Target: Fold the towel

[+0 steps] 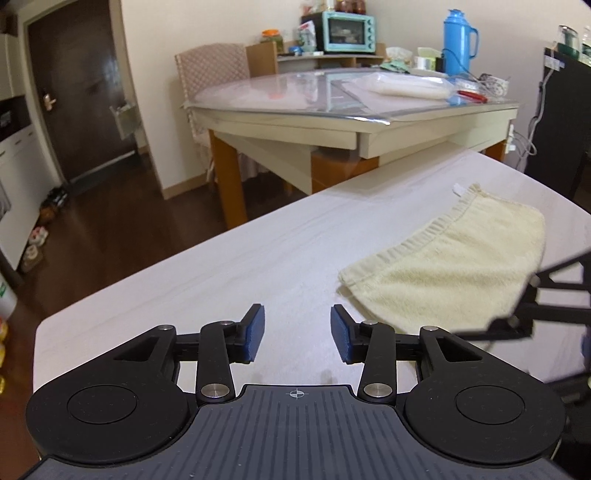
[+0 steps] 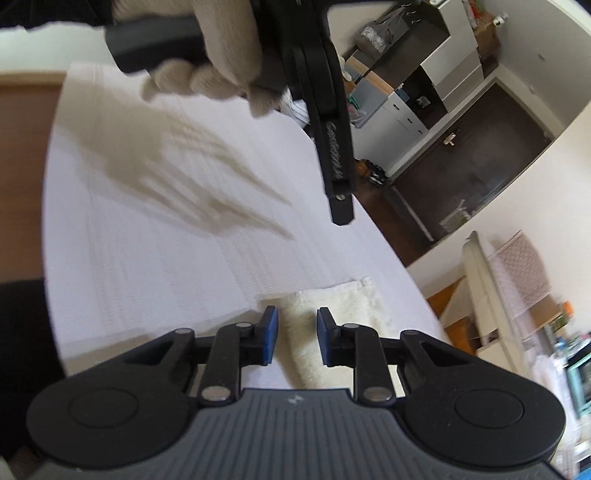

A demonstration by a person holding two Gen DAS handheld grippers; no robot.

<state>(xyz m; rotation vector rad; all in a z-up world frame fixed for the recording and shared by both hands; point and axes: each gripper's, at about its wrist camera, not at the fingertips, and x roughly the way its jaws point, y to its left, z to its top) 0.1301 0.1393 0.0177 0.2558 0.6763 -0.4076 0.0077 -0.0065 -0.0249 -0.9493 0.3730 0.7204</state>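
Observation:
A cream towel [image 1: 450, 262] lies folded on the white table [image 1: 236, 266], at the right in the left wrist view. My left gripper [image 1: 297, 334] is open and empty, above bare table to the left of the towel. My right gripper [image 2: 297, 338] is open and empty, its blue pads either side of the towel [image 2: 332, 332] just beyond and below them. The right gripper's black frame [image 1: 546, 306] shows blurred over the towel's right end. A gloved hand holds the left gripper's handle [image 2: 332, 122] at the top of the right wrist view.
Beyond the white table stands a dining table [image 1: 332, 110] with a blue thermos [image 1: 458, 40], a teal toaster oven [image 1: 349, 31] and clutter. A chair [image 1: 210, 70] is at its far left. A dark door [image 1: 81, 88] and wood floor lie left.

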